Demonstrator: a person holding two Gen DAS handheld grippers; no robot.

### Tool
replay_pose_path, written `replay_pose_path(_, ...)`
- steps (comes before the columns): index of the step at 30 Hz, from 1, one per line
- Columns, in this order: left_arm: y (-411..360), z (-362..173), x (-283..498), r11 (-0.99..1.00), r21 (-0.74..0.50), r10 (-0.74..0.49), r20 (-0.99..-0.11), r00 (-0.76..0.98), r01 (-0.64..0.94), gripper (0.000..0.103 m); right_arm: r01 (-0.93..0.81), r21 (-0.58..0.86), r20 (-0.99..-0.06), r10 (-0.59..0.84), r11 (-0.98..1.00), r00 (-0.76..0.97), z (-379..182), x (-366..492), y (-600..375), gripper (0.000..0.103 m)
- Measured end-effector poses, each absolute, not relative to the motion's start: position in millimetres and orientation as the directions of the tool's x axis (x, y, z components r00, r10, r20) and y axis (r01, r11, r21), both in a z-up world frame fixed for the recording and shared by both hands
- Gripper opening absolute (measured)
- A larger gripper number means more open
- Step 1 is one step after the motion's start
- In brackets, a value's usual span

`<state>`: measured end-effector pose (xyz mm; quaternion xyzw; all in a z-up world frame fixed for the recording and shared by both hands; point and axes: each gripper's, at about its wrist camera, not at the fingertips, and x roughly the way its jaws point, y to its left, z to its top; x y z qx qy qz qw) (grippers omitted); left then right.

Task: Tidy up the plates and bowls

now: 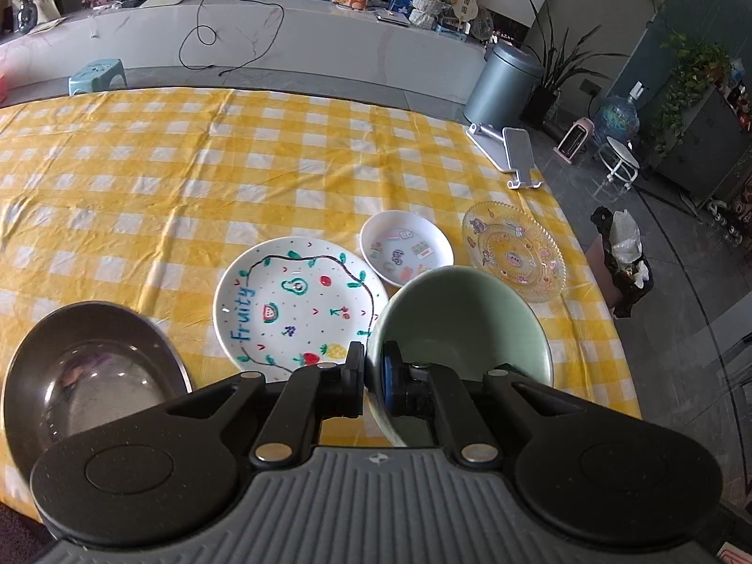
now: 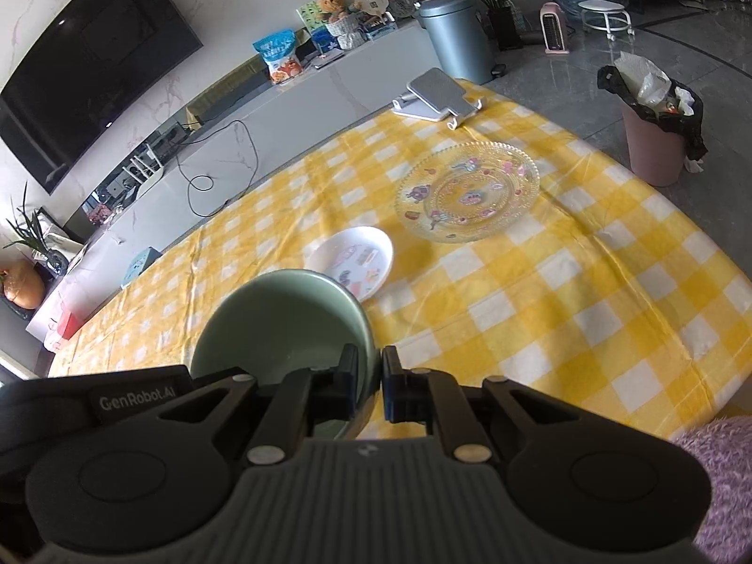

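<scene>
Above the checked cloth, both grippers, left and right, are pinching opposite rims of the green bowl, apparently lifted. Glazed ceramic: rigid, slick, breakable, so rim grips suit.

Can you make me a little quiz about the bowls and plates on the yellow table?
1. True or false: both grippers pinch the rim of the pale green ceramic bowl.
2. Which dish has "Fruity" written on it?
A. the clear glass plate with stickers
B. the big white painted plate
C. the dark metal bowl
3. Fill in: the small white sticker dish sits between the green bowl and the ____ plate.

Key: 1 true: the left gripper and right gripper each clamp it. 2 B. 3 glass.
</scene>
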<state>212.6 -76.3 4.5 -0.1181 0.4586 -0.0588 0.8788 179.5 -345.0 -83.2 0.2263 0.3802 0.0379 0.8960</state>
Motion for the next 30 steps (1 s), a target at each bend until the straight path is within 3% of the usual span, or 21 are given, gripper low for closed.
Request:
replay_pose_path(14,41,26,139,0.911,-0.365,-0.159,-0.739,0.655,-0.190,0.010,-0.150,0.397,-0.625,0.386,0.906,0.679,-49,128,-237,0.007)
replay_pose_path(30,83,-5,138,0.908,-0.349,-0.125,-0.755,0.644,-0.232,0.010,-0.206,0.339,-0.682,0.390,0.918,0.619,-75,149,-185,0.006)
